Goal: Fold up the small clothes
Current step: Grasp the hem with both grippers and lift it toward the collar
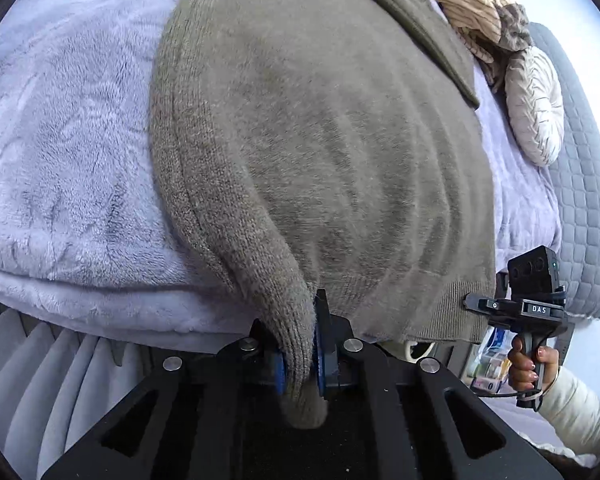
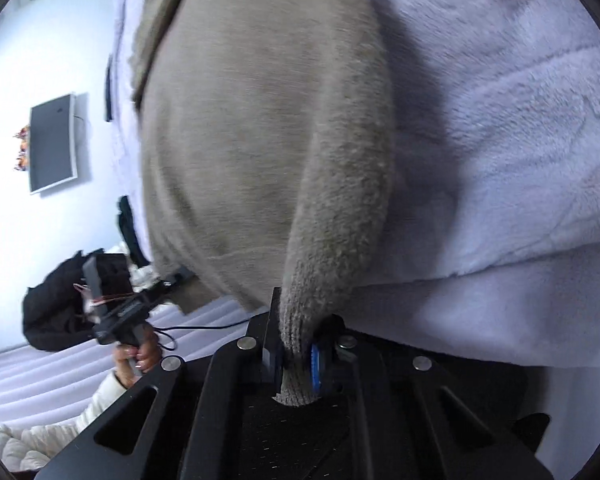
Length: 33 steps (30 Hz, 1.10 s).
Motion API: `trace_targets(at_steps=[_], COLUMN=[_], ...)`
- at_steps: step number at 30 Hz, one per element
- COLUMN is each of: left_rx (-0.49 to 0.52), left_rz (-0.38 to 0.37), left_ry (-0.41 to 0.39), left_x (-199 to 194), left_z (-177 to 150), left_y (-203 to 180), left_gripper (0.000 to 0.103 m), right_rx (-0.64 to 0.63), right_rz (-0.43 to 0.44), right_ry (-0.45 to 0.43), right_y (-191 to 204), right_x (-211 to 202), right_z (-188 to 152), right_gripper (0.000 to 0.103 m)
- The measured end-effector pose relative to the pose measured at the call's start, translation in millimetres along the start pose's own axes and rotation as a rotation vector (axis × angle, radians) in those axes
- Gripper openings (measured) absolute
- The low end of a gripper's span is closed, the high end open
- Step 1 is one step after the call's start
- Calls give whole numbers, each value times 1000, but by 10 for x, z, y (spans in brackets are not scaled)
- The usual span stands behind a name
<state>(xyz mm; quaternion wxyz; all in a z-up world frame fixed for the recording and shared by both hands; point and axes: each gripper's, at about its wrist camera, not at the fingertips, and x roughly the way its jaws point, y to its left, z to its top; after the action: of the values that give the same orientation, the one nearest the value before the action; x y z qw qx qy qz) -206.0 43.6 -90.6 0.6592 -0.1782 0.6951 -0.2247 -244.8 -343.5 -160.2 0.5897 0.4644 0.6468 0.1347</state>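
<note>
A grey-brown knitted sweater [image 1: 320, 140] lies spread on a lilac fleece blanket [image 1: 60, 140] on a bed. My left gripper [image 1: 300, 364] is shut on one bottom corner of the sweater, pinched between its blue pads at the bed's near edge. My right gripper [image 2: 296, 360] is shut on the other bottom corner of the sweater [image 2: 260, 120]. The right gripper also shows in the left wrist view [image 1: 532, 304], held in a hand. The left gripper shows in the right wrist view [image 2: 120, 312].
A striped beige garment [image 1: 472, 8] and a round cream cushion [image 1: 536, 104] lie at the far right of the bed, beside a grey quilted headboard [image 1: 584, 184]. A wall screen [image 2: 52, 144] and a black bag [image 2: 56, 312] sit beyond the bed.
</note>
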Motion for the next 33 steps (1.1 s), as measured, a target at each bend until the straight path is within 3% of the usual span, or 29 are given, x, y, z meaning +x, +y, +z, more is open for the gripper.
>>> trace_targets(at_steps=[4, 10, 18, 24, 33], left_rx=[-42, -69, -97, -37, 32], left_rz=[-64, -97, -165, -187, -219], left_ry=[-61, -146, -286, -325, -318], left_x=[-212, -396, -695, -925, -1069], left_z=[6, 98, 479, 990, 2147], left_y=[-93, -295, -561, -701, -710], left_gripper=[11, 12, 11, 11, 12], right_rx=[-16, -43, -90, -129, -138], right_rz=[104, 211, 336, 366, 322], right_ry=[-28, -64, -139, -219, -383], right_y=[211, 487, 789, 1124, 1613], right_x=[-88, -190, -608, -800, -1216], right_z=[-8, 80, 343, 622, 1355], right_gripper=[10, 10, 10, 10, 10])
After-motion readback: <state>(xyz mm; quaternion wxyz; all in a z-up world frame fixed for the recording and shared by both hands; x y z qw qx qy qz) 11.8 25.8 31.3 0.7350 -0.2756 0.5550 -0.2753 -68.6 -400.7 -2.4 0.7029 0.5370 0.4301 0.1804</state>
